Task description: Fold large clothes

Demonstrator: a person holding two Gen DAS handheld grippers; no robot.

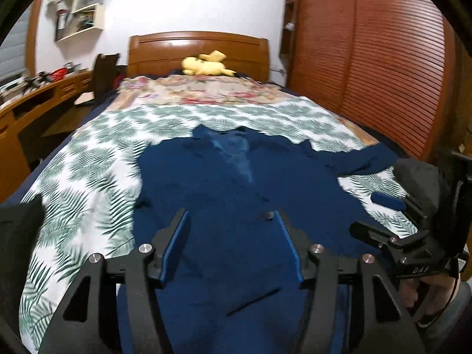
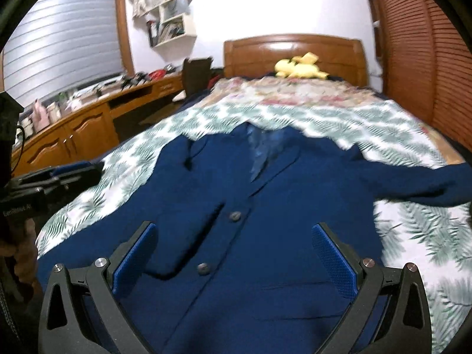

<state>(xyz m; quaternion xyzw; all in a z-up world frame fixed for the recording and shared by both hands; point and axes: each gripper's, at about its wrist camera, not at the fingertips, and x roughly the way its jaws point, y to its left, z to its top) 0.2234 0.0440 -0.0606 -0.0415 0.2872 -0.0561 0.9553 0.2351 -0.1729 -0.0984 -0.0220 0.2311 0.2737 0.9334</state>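
A navy blue suit jacket (image 1: 236, 183) lies face up on the bed, collar toward the headboard; it also shows in the right wrist view (image 2: 265, 206) with two dark buttons and one sleeve (image 2: 427, 183) stretched to the right. My left gripper (image 1: 230, 221) is open and empty, hovering over the jacket's lower front. My right gripper (image 2: 236, 236) is open and empty above the buttoned front. The right gripper also shows at the right edge of the left wrist view (image 1: 383, 215), and the left gripper shows at the left edge of the right wrist view (image 2: 73, 171).
The bed carries a leaf-print sheet (image 1: 88, 177) and a floral blanket (image 1: 206, 91). A yellow plush toy (image 1: 206, 65) lies by the wooden headboard (image 1: 197, 47). A wooden desk (image 2: 73, 129) runs along the left. Slatted wardrobe doors (image 1: 368, 59) stand on the right.
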